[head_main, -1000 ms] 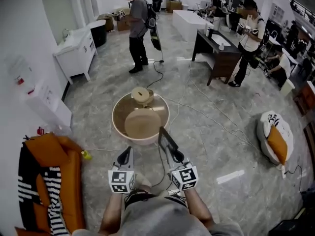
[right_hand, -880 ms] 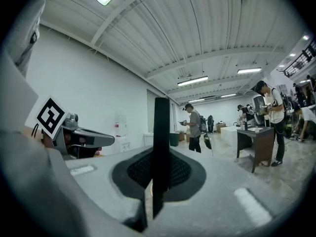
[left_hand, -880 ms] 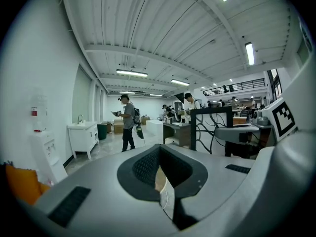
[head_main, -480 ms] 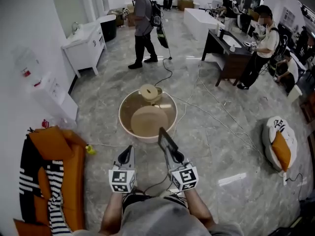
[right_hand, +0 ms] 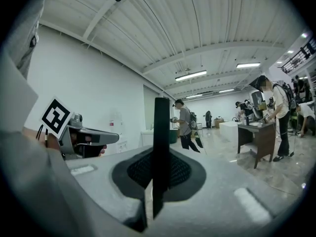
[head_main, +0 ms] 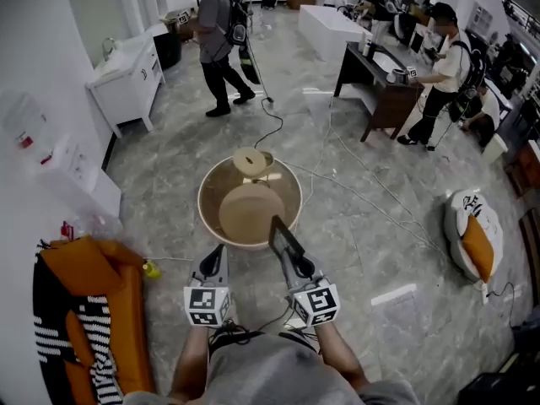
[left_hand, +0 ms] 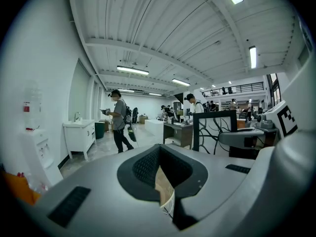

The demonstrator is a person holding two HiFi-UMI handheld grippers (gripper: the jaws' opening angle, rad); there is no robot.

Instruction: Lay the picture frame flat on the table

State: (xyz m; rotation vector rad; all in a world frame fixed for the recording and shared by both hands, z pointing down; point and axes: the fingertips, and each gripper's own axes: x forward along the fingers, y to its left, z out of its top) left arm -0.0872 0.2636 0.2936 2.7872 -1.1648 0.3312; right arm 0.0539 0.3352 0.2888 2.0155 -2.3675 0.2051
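Right claw (head_main: pixel 297 267): jaws closed down tight on the picture frame (head_main: pixel 278 230). In the right gripper view the frame's dark edge (right_hand: pixel 160 147) runs as a vertical bar straight up through the pads.

Left claw (head_main: pixel 218 253): jaws together, nothing held. Through the narrow slit between them I see only a strip of tan tabletop.

Frame position: upright, in my grip and not on the table. In the left gripper view it stands to the right, a black border around a branch pattern (left_hand: pixel 215 130).

Round table (head_main: pixel 205 205) lies just ahead of both claws. In the head view the frame's far end overlaps its near rim. A small round tan piece (head_main: pixel 251 162) sits at the far rim.
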